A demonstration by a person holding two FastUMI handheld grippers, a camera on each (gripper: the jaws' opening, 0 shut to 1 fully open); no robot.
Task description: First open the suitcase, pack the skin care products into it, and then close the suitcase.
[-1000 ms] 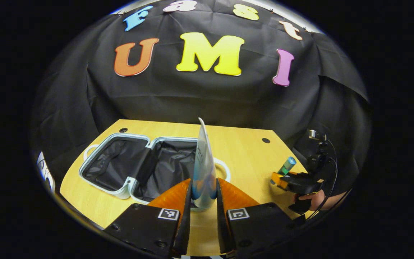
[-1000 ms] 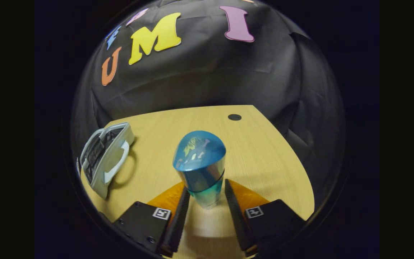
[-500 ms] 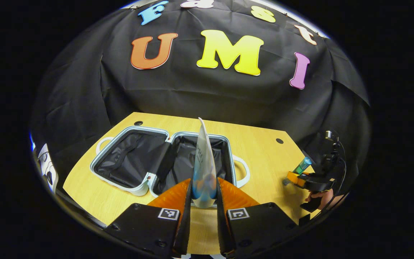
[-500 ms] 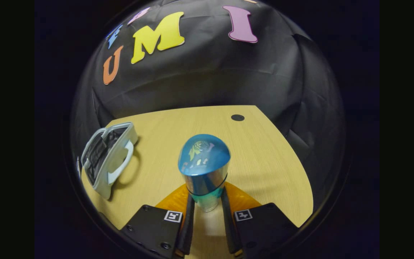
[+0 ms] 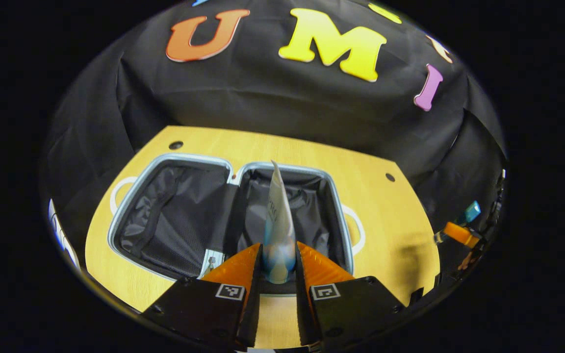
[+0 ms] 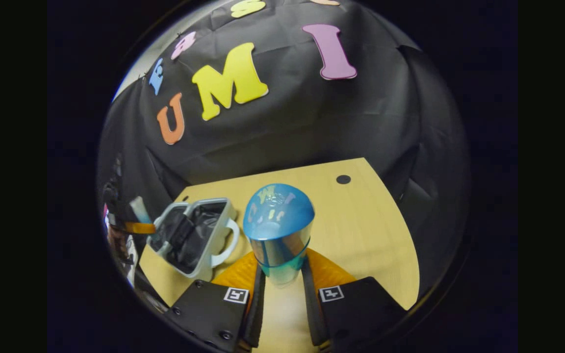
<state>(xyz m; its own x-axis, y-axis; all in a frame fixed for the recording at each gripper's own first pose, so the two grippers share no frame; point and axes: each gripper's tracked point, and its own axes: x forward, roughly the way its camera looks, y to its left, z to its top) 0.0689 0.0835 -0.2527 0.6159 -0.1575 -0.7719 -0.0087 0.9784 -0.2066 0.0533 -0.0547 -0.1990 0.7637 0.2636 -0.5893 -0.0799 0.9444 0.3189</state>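
Table (image 5: 385, 211): light wood, two dark holes.
Suitcase (image 5: 130, 196): open, flat.
Left gripper (image 5: 277, 260): clamped on tube (image 5: 277, 220).
Right gripper (image 6: 281, 282): clamped on bottle (image 6: 278, 220).

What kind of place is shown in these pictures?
Probably a staged recording booth, not a home: black cloth wall hangs behind a bare wooden table, where an open suitcase lies, and each gripper holds a skin care product.

Both views above table (image 5: 390, 215), sharing suitcase (image 5: 135, 206)
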